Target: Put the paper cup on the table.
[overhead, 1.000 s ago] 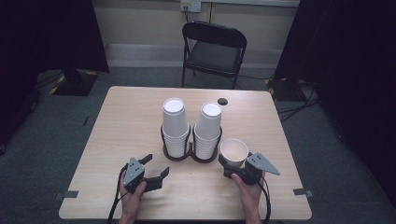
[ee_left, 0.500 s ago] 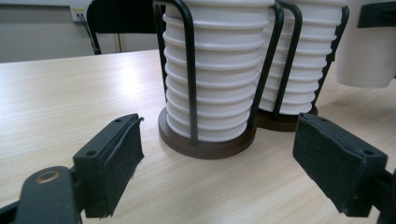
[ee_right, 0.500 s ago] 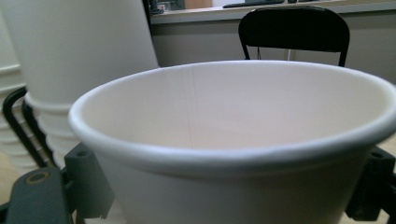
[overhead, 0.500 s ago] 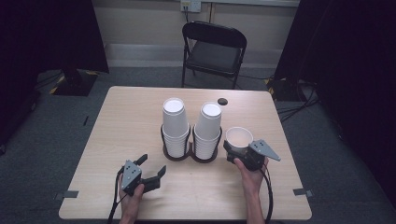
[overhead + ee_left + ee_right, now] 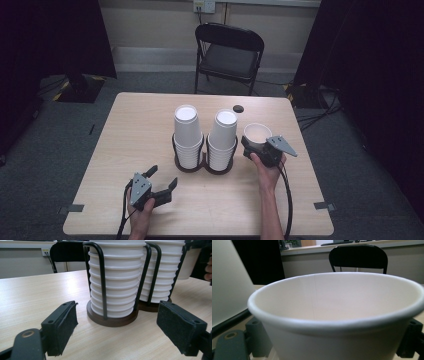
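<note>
We have the right gripper clamped on a single white paper cup, upright, mouth up, held off the table just right of the cup holder. In the right gripper view the cup sits between the two jaws, one pad at each side of its wall; the contact itself is mostly hidden behind the cup body, so the grip looks firm but we can't see the pad faces.

The cup is beside the right stack, near it and probably not touching; the gap is too small to call from the high view. The left stack sits in the other ring of the same dark wire holder. Both stacks are upright, standing mouth down.

The left gripper is near the table's near edge, left of centre, jaws spread wide with nothing between them. In the left gripper view its pads frame the holder's brown base and the left stack, well short of both.

A small dark round object lies on the far side of the table, behind the right stack. A black folding chair stands beyond the far edge.
</note>
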### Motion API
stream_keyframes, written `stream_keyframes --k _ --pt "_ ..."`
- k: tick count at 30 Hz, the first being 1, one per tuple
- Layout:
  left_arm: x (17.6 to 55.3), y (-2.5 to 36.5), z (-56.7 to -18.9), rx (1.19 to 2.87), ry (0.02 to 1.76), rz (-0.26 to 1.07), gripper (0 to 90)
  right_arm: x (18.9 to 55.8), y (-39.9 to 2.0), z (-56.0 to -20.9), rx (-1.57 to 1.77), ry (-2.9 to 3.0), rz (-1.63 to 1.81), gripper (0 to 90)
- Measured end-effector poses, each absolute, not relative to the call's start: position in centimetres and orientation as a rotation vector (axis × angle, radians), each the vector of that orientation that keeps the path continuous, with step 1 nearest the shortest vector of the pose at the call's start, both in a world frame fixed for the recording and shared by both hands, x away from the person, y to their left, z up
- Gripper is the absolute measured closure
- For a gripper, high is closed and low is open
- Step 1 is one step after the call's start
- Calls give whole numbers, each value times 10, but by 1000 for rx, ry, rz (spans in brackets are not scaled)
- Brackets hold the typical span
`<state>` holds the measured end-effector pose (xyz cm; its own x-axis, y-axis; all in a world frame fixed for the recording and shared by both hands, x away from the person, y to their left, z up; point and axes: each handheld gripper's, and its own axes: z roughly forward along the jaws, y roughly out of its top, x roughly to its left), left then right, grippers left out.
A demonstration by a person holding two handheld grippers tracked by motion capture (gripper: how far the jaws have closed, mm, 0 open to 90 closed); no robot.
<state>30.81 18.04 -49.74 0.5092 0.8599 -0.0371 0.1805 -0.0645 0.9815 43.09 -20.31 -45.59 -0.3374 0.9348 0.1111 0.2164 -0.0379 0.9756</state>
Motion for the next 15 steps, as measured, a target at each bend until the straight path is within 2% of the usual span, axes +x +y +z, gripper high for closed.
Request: stream_keyframes --k 8,15 --pt "307 181 -498 1552 916 712 165 453 -199 -457 1208 1615 1386 112" --pt "307 181 -498 1555 914 716 169 463 -201 -471 1252 1633 1362 111"
